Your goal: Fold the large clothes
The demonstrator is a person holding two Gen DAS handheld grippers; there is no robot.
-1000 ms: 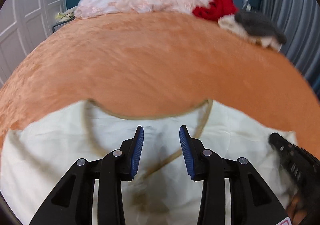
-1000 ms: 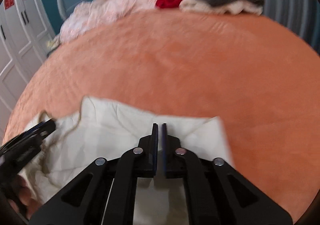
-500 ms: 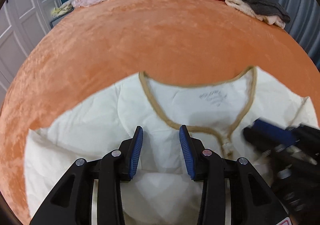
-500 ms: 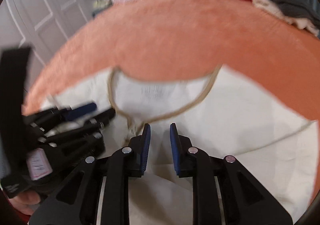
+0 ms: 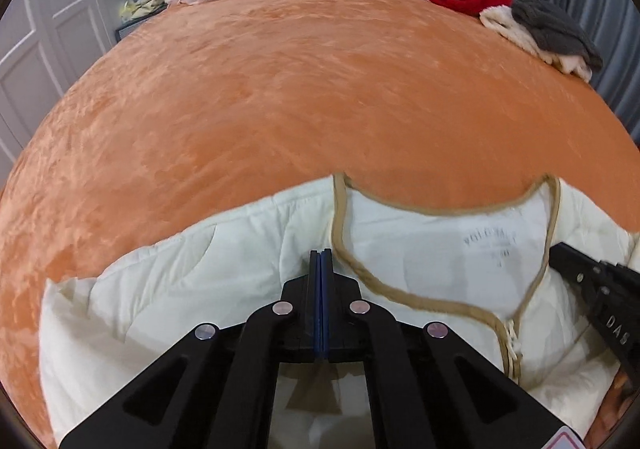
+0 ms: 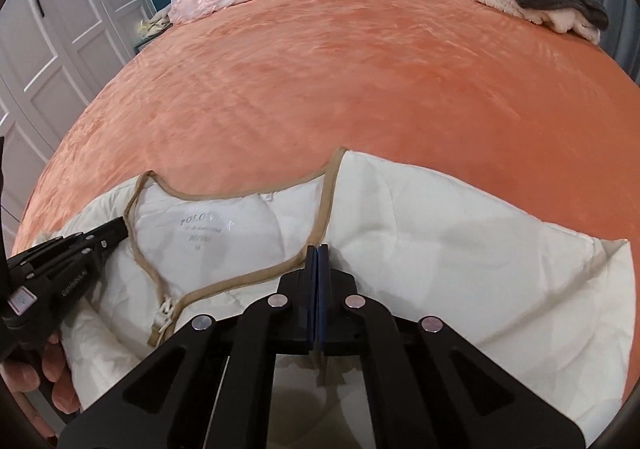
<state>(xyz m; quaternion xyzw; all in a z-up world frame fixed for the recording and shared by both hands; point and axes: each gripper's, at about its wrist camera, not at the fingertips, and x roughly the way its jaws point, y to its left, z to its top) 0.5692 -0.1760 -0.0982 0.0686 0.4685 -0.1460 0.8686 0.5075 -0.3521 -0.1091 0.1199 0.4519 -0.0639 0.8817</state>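
- Since it's a puffy quilted cream jacket [image 5: 200,289], I'd expect it to be light, soft and floppy. It should sag wherever it isn't held, and the shell looks a bit slick.
- It lies open-fronted at the near edge of the orange bedspread [image 5: 320,89], well apart from the heap of other clothes by the headboard.
- Left gripper [image 5: 320,261]: tongs pressed fully together over the shoulder panel, just outside the tan collar trim [image 5: 400,297]. The pads sit right on the fabric, but I can't tell for sure whether any is pinched between them.
- Middle: the neck opening gapes, with the printed label [image 5: 490,241] showing on the lining. The zip end [image 6: 164,309] sits at the bottom of the V.
- Right gripper [image 6: 317,257]: tongs also clamped tight, and a strip of tan trim shows just behind the pads, so I read it as biting the jacket at the collar edge on the other side.
- Best hold, I reckon: the two shoulder points beside the collar. The bound edge is firmer than the padding and less likely to slip.
- Direction: collar points away from the person, toward the headboard. The hem end is out of view below both cameras, so the long axis runs near to far, with the shoulders spread side to side.
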